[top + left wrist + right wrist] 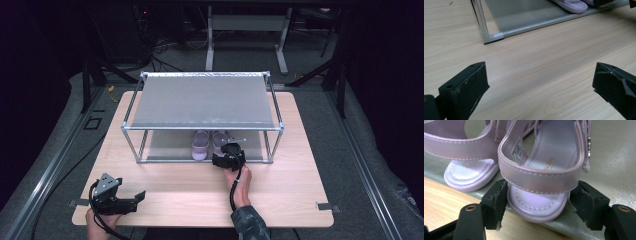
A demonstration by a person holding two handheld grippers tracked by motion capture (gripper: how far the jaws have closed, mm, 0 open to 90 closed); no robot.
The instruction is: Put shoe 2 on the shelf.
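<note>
Right gripper view shows the right gripper (537, 203) with jaws clamped on the heel of a lilac sandal (544, 170), insole script unreadable, toe pointing into the rack (202, 100)'s lower shelf; left gripper (539, 87) jaws apart.

Wooden table (300, 190) carries metal-framed rack (202, 100) — two lilac sandals (201, 146) on lower shelf (165, 145).

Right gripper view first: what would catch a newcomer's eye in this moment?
A pair of lilac sandals sits on the lower shelf of a metal shoe rack mid-table. The right gripper straddles the heel of one sandal, the left jaw touching its sole. The left gripper waits open over bare tabletop.
</note>
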